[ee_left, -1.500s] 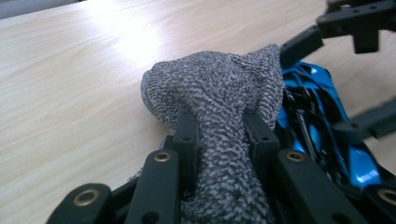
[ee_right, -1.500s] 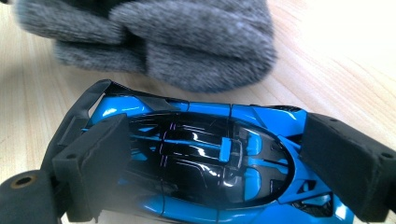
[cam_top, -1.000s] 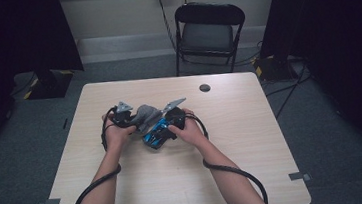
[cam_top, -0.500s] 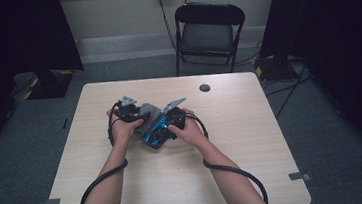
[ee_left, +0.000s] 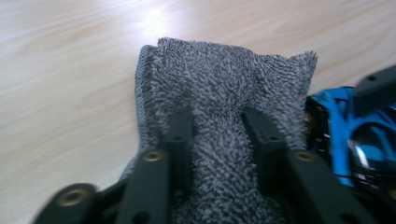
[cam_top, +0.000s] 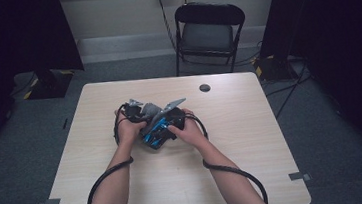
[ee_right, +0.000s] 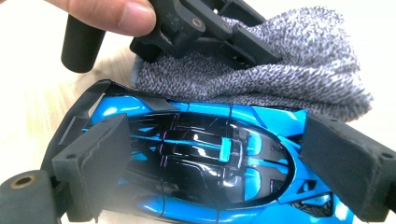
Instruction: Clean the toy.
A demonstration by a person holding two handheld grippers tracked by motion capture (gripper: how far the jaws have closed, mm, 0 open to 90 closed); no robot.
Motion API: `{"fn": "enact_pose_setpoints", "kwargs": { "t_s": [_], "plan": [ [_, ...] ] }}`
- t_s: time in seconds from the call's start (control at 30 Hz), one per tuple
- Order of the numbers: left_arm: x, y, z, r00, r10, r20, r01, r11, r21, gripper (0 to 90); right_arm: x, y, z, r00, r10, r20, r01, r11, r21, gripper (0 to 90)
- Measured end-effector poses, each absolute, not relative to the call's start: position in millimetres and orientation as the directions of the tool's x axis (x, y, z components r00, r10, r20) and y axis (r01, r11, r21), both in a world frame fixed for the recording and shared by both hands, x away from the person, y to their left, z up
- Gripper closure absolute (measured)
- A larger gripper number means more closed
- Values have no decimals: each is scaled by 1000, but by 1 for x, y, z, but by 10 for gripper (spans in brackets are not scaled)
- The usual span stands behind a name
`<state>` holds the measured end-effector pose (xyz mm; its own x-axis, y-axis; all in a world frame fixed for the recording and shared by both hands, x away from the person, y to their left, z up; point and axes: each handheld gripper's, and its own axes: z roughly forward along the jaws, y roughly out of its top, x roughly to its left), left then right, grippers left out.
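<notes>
Item: blue and black toy sports car (ee_right: 196, 163), lying near the middle of the light wooden table (cam_top: 236, 177), slightly left of centre.

Right gripper (ee_right: 210, 154): jaws clamped across the car, one foam pad on each end of the body; the car sits crosswise between them.

Item: grey terry cloth (ee_left: 224, 116), bunched, lying just left of and touching the car's side.

Left gripper (ee_left: 217, 140): jaws have just been closing, now pinched on a raised fold of the cloth, which bulges between and around the two black jaws. In the right gripper view it sits on the far side of the car, a fingertip (ee_right: 112, 14) resting on its body.

Also present: small dark round disc (cam_top: 205, 87) toward the table's far edge; black folding chair (cam_top: 210, 31) beyond the table.
</notes>
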<state>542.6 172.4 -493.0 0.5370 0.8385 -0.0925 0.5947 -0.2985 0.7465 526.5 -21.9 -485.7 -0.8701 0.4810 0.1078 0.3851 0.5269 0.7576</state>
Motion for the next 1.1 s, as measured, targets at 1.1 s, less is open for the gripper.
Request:
{"fn": "enact_pose_setpoints", "kwargs": {
  "t_s": [1.1],
  "plan": [
    [514,188,-485,616,781,-104,594,-373,713,761,528,-22,-486,-871,480,109,386,529,756,80]
  ]
}}
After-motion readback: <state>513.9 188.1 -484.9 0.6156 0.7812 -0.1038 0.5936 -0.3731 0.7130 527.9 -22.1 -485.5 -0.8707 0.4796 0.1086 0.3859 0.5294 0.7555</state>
